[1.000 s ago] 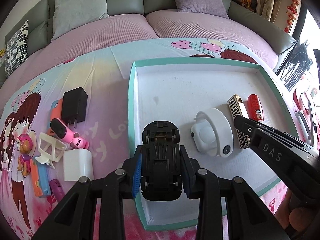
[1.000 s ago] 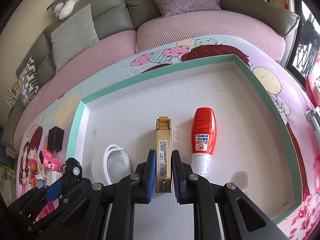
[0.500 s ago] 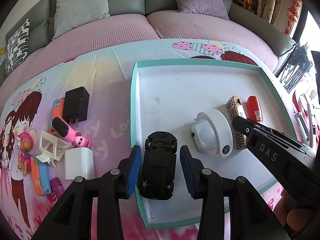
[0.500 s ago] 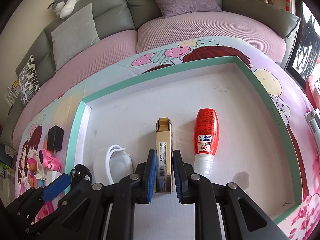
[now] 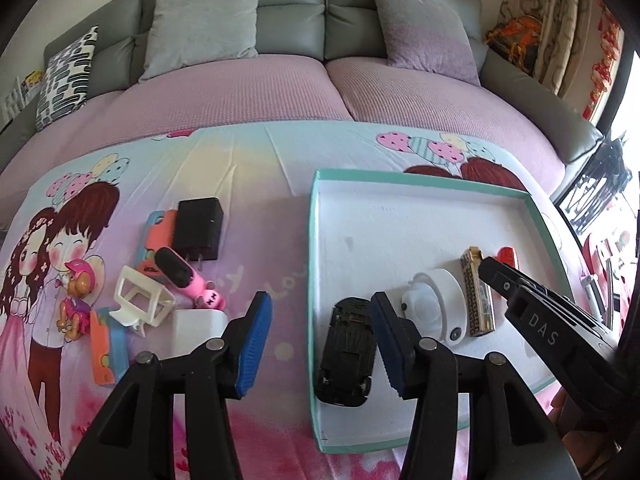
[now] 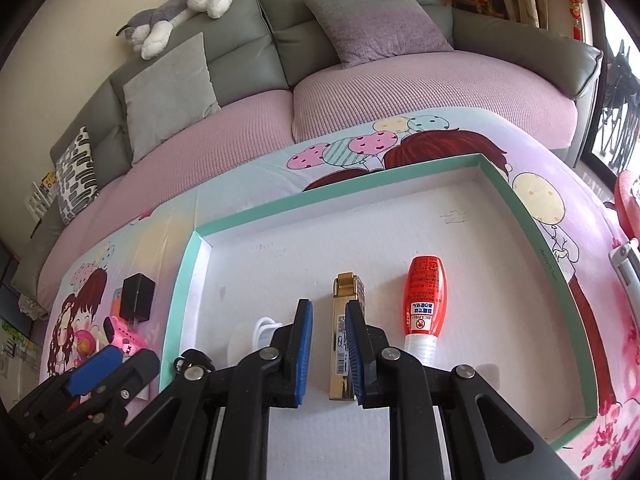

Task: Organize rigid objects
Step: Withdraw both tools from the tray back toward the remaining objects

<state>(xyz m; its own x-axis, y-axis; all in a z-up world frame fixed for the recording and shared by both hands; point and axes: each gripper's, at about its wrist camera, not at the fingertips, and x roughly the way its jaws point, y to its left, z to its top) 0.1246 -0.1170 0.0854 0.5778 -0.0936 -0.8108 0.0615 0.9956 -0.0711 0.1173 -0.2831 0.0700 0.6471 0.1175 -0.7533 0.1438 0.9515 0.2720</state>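
The left gripper [image 5: 320, 344] was opening, its pads clear of the black toy car [image 5: 347, 358] lying in the tray's [image 5: 420, 179] near-left corner; the right gripper [image 6: 329, 354] stood slightly parted beside the gold lighter [image 6: 345, 334], not clamping it; a red bottle [image 6: 424, 299] lay alongside; beyond sat the sofa [image 6: 360, 92].
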